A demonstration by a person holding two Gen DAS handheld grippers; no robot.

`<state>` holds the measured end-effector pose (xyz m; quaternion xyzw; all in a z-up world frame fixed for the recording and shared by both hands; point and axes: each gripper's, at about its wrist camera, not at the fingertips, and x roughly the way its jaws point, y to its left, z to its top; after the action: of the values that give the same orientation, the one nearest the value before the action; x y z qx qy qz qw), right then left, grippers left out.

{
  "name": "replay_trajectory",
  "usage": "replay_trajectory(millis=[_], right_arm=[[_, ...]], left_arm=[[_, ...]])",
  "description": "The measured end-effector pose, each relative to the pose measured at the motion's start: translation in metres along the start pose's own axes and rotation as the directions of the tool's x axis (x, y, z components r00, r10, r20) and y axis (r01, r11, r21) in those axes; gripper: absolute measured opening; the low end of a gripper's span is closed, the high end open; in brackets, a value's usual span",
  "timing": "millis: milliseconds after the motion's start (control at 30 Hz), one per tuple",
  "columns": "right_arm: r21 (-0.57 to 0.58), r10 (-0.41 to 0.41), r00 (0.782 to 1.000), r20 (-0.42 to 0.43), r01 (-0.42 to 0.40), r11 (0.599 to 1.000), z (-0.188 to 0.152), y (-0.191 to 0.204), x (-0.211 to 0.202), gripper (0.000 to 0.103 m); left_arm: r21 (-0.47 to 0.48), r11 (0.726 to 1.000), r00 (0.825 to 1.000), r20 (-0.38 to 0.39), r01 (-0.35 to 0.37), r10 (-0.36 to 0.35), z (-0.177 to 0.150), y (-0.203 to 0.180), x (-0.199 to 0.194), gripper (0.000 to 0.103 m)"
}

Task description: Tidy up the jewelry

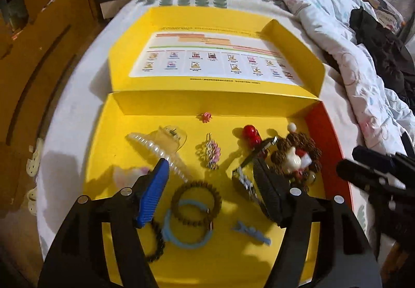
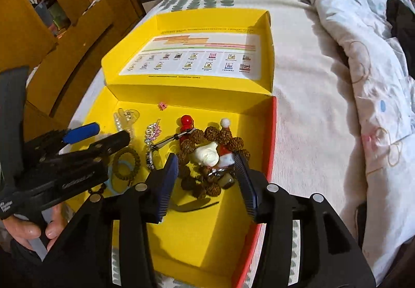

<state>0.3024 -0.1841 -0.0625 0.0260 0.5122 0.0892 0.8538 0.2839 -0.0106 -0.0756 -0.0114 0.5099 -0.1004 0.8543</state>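
Observation:
An open yellow box [image 1: 124, 117] lies on the bed with jewelry in it. In the left wrist view my left gripper [image 1: 210, 171] is open above a brown bead bracelet [image 1: 196, 203] and a light blue ring [image 1: 181, 233]; a watch [image 1: 245, 181] lies by its right finger. In the right wrist view my right gripper [image 2: 206, 161] is open around a brown bead string with a white and red Santa charm [image 2: 207, 155]. The same charm shows in the left wrist view [image 1: 295, 158]. A pearl hair claw [image 1: 158, 148], a pink hairpin [image 1: 211, 153] and red beads [image 1: 250, 133] lie further back.
The box's lid [image 1: 207, 54] lies open behind it with a printed sheet inside. Rumpled quilts [image 1: 337, 28] and dark clothes [image 1: 384, 44] fill the bed's right side. Wooden cabinets [image 1: 39, 28] stand to the left. A blue clip [image 1: 250, 232] and a black bead bracelet [image 1: 157, 244] lie near the front.

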Motion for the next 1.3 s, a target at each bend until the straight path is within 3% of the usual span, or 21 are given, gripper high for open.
replay_trajectory(millis=[200,367,500,533,633,767,967,1300], right_arm=[[0.019,0.028,0.998,0.058,-0.029,0.999,-0.025,0.007,-0.04,0.05],[0.036,0.076,0.991,0.109,-0.08,0.996,-0.062,0.017,-0.068,0.05],[0.054,0.049,0.991,0.121,-0.056,0.997,-0.098,0.029,-0.079,0.053],[0.054,0.046,0.992,0.121,-0.052,0.997,-0.105,0.033,-0.08,0.063],[0.039,0.007,0.991,0.135,-0.013,0.999,-0.127,0.049,-0.084,0.075],[0.035,-0.009,0.988,0.152,0.003,0.999,-0.153,0.067,-0.079,0.079],[0.043,-0.096,0.983,0.156,0.091,0.995,-0.177,0.075,-0.069,0.082],[0.024,-0.17,0.965,0.198,0.169,0.985,-0.187,0.079,-0.063,0.089]], left_arm=[[-0.006,1.0,0.998,0.047,-0.03,0.03,-0.02,0.004,-0.028,0.072],[-0.005,0.998,0.991,0.115,-0.064,0.064,-0.057,0.01,-0.059,0.081],[-0.003,0.996,0.984,0.15,-0.093,0.092,-0.083,0.012,-0.075,0.084],[-0.01,0.995,0.982,0.163,-0.096,0.096,-0.092,0.013,-0.08,0.086],[-0.018,0.993,0.975,0.188,-0.117,0.118,-0.11,0.012,-0.089,0.088],[-0.025,0.988,0.965,0.214,-0.152,0.154,-0.133,0.011,-0.095,0.091],[-0.028,0.975,0.95,0.216,-0.222,0.223,-0.156,0.009,-0.09,0.091],[-0.061,0.959,0.919,0.274,-0.277,0.283,-0.162,0.009,-0.102,0.096]])
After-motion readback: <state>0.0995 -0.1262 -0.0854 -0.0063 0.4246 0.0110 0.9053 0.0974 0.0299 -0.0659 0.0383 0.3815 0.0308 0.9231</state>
